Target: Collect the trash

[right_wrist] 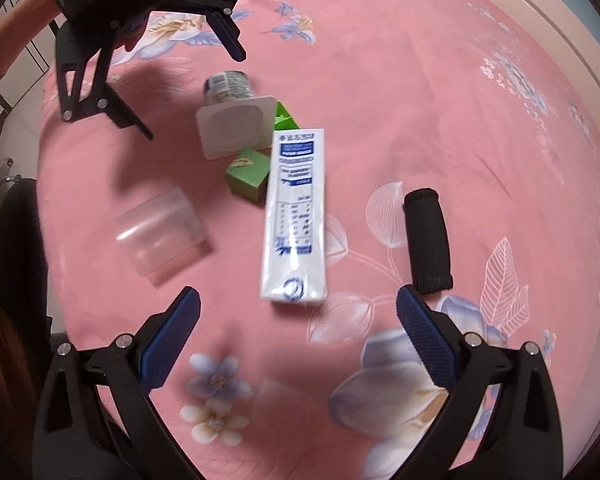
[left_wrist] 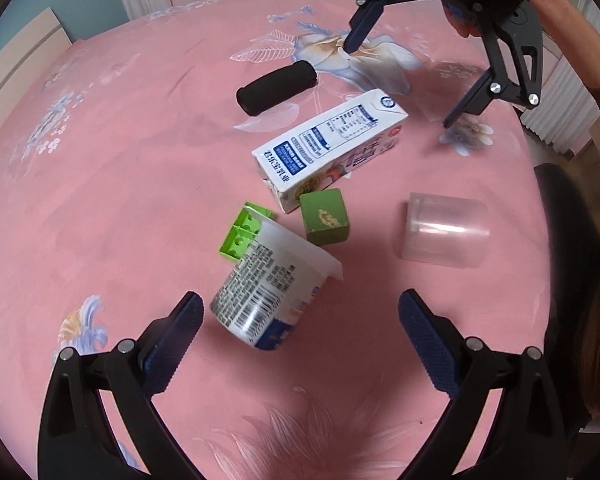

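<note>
1. A white yogurt cup (left_wrist: 270, 284) lies on its side on the pink flowered cloth (left_wrist: 140, 168), its printed label up and its wide mouth turned away from the left gripper (left_wrist: 300, 320).
2. A white and blue milk carton (left_wrist: 328, 148) lies flat beyond the cup, well apart from the right gripper (right_wrist: 298, 320) in the right wrist view, where it runs lengthwise between that gripper's fingers but ahead of them.
3. A clear plastic cup (left_wrist: 444, 230) lies on its side to the right of the yogurt cup, apart from it.
4. A dark green block (left_wrist: 326, 218) sits between the yogurt cup's rim and the near end of the carton, just beside both.
5. A bright green toy brick (left_wrist: 242, 232) rests against the yogurt cup's far left side.
6. A black foam roll (left_wrist: 276, 87) lies further off, past the carton.
7. The left gripper hangs over the cloth with its jaws wide apart, the yogurt cup just ahead between the fingertips and not touched.
8. The right gripper also has its jaws wide apart and grips nothing.
</note>
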